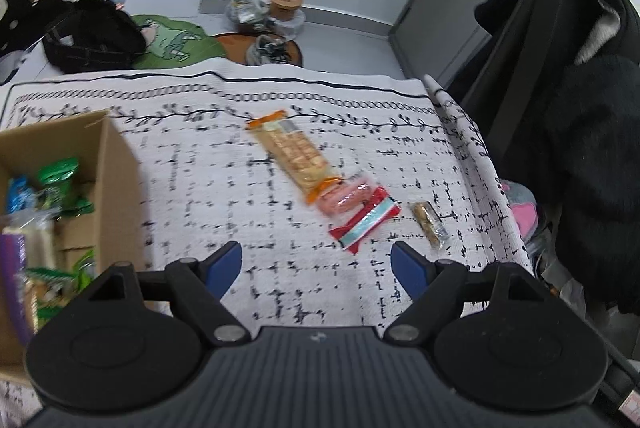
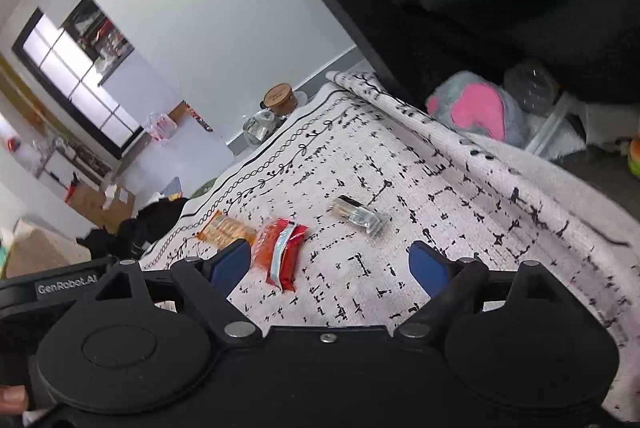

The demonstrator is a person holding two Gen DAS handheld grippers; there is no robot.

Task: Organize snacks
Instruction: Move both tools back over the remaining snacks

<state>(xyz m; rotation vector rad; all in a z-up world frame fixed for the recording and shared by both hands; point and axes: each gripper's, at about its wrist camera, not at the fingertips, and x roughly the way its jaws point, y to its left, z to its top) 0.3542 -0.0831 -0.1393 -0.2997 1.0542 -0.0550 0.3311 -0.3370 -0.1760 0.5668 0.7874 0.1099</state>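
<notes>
1. I hold left tongs point(image 1: 316, 266) wide, empty; the box point(image 1: 116, 164) sits to their left, ready for snacks.
2. Right tongs point(image 2: 330, 264) gape, empty; red packet point(image 2: 285, 253) lies just ahead, left of centre; likely my next pick.

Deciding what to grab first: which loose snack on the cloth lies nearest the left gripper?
The red packet with the pale blue stripe, just ahead of the open left gripper; the cracker pack and small bar lie farther.

left wrist: downward, near | right wrist: tilted | shared: patterned cloth point(image 1: 280, 188)
</notes>
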